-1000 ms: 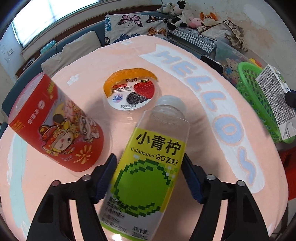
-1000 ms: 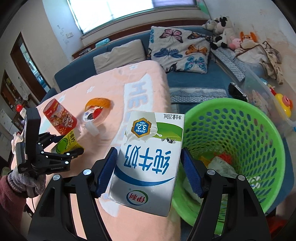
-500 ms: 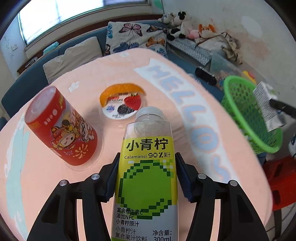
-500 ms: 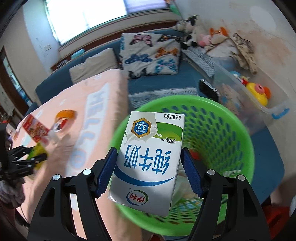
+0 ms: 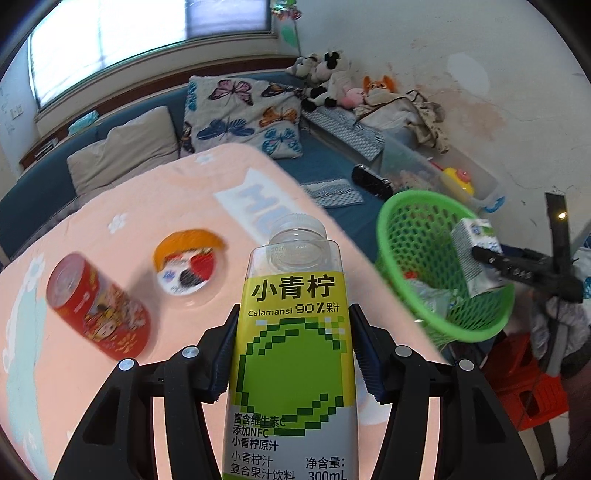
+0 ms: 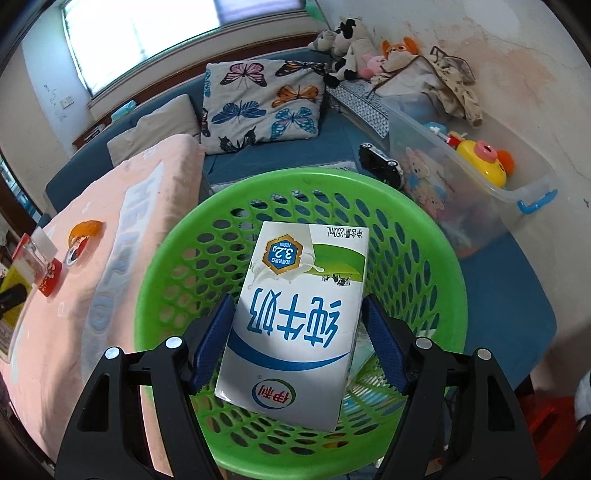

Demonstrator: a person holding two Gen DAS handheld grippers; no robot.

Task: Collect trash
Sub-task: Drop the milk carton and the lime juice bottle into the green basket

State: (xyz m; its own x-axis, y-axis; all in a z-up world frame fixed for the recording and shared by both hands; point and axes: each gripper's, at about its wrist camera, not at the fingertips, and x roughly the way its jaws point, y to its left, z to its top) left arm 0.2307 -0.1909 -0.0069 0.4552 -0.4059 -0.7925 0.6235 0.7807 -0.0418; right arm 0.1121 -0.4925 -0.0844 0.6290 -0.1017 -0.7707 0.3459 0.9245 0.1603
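Observation:
My left gripper (image 5: 291,350) is shut on a clear juice bottle with a green and yellow label (image 5: 291,354), held above the pink table (image 5: 166,192). My right gripper (image 6: 299,339) is shut on a white milk carton (image 6: 299,306) and holds it over the open green mesh basket (image 6: 166,243). The basket (image 5: 402,229) and the carton (image 5: 476,258) also show in the left wrist view, right of the table. A red can (image 5: 96,306) and a round fruit cup with an orange lid flap (image 5: 188,266) stay on the table.
The basket holds some crumpled trash (image 5: 428,295). Behind it are a blue sofa (image 6: 343,147) with a butterfly pillow (image 6: 262,99), a clear toy bin (image 6: 469,184) and soft toys (image 6: 351,33). A red crate (image 5: 524,384) is below the basket.
My left gripper has closed on the juice bottle and lifted it off the table. My right gripper has carried the milk carton from the table's edge to over the basket.

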